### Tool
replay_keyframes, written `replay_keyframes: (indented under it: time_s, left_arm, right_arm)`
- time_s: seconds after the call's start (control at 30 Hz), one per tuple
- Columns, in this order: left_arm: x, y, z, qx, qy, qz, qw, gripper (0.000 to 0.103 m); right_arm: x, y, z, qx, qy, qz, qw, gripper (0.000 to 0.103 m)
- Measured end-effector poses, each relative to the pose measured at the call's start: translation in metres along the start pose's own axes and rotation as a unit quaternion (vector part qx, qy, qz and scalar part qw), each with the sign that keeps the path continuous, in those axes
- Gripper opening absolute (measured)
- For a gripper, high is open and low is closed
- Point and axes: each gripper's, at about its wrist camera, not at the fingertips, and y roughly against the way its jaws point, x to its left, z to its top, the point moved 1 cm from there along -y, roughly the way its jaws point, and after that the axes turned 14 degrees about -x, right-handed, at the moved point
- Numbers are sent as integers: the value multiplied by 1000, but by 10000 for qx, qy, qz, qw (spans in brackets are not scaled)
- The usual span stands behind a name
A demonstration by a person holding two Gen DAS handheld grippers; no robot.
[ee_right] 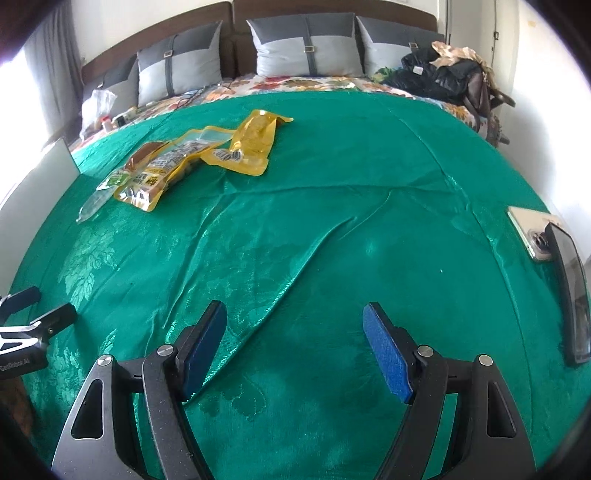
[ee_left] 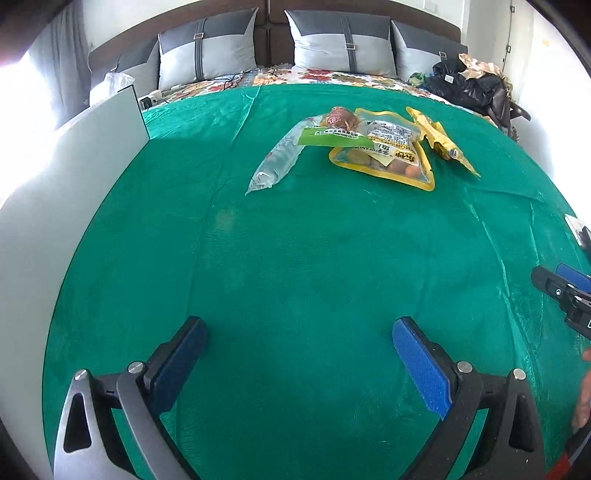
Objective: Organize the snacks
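We're over a bed (ee_left: 295, 258), draped in a glossy green cloth (ee_right: 332, 221) woven with a leaf pattern and creased in long diagonal folds. Beyond the cloth a floral sheet (ee_left: 332, 75) shows, then four grey two-tone pillows (ee_right: 304, 46) with buckled straps against a dark headboard (ee_right: 332, 7). White walls, bright daylight pouring in from the left. A pile of dark clothes and bags (ee_right: 450, 77) sits at the far right corner, a white board (ee_left: 74, 177) stands along the left edge, and two phones (ee_right: 543, 240) lie on the cloth at the right, one resting partly on the other.

The snacks sit together on the far half of the cloth, well apart from both tools. A clear pack (ee_left: 273, 162) with a green label reaches toward the camera, its far end overlapped by a yellow-edged pouch (ee_left: 388, 155) printed with Chinese characters; a reversed word like "PEANUT" shows on it, the rest too small to read. Just to its right lies a yellow pouch (ee_left: 439, 142) with a barcode, touching or nearly so.

Left hand-held gripper (ee_left: 299, 354): blue pads spread wide, nothing between them, low over bare cloth. Right hand-held gripper (ee_right: 295, 343): likewise wide apart and holding nothing. Each tool peeks into the other's view at the edge; faint white lettering on the left one's body is unreadable.
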Motion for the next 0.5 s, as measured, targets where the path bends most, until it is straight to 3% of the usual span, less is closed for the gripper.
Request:
replay_keyframes:
  time_s: [0.5]
  left_arm:
    - [-1, -1, 0, -33, 13, 22, 10000, 103]
  right_arm:
    - [9, -5, -1, 72, 271, -50, 9996, 88]
